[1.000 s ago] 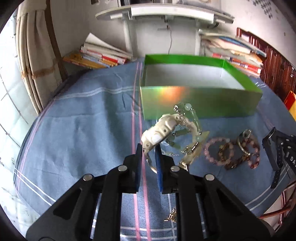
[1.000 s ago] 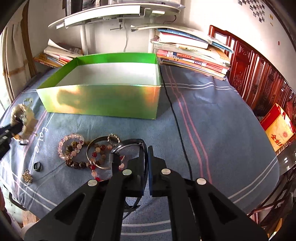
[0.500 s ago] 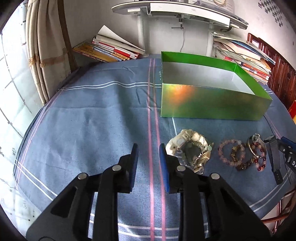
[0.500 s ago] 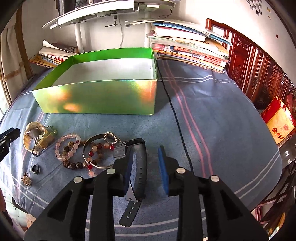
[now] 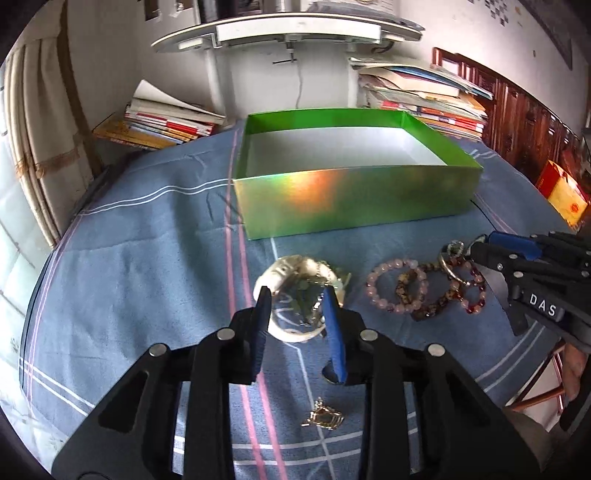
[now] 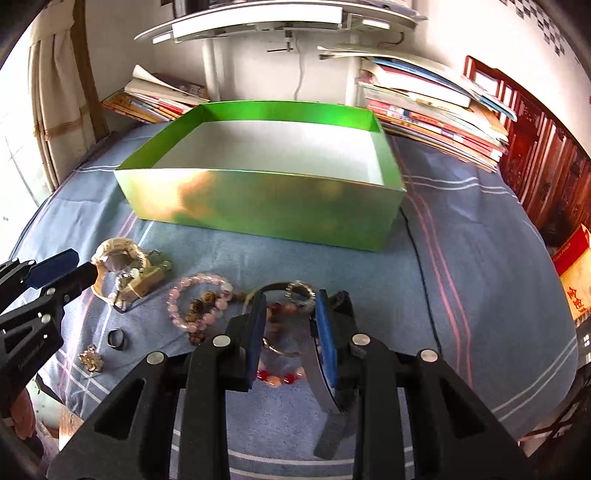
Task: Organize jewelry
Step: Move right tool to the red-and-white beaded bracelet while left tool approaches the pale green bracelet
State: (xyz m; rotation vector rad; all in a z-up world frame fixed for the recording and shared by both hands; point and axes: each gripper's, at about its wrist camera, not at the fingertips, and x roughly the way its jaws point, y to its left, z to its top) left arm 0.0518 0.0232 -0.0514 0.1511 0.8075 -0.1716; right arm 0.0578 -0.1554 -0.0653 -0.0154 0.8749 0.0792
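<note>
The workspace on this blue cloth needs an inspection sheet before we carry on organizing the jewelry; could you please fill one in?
Surface: blue striped cloth, wrinkled, covering the table.
Job's things: green box, open, with no jewelry visible inside; cream watch with a green bead strand, pink bead bracelet, brown and red bead bracelets, metal bangle, black strap, black ring and gold charm, all lying on the cloth in front of the box.
Clutter: book stacks behind the box.
Grippers: left gripper open over the watch; right gripper open over the bangle.
Cables: thin black cable running across the cloth from the box's right corner.
Surroundings: curtain, carved wooden cabinet, white shelf.
</note>
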